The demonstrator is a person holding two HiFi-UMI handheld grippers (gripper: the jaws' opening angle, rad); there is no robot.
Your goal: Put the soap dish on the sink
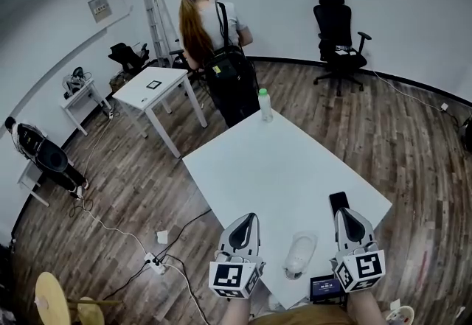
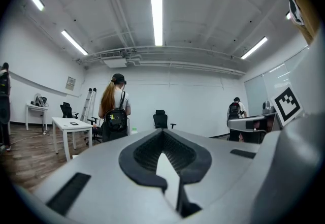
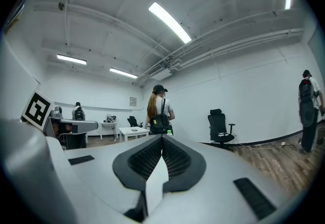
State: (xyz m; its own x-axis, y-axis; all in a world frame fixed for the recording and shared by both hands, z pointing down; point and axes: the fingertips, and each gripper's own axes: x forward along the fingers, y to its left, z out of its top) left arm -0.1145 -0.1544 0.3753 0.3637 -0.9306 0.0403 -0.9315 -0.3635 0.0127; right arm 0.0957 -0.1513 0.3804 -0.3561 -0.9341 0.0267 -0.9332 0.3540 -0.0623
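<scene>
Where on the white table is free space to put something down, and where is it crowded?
The middle of the white table is bare, from the bottle at the far corner down to the phone and the soap dish. Crowded: the near edge, with those two, a small screen device, the left tongs and the right tongs.

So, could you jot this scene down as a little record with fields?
table: white
soap dish: on the table's near edge, untouched
bottle: upright at the far corner
phone: on the table, by the right gripper
left hand-held gripper: shut, empty
right hand-held gripper: shut, empty
sink: none in view
person: standing beyond the table, back turned
</scene>
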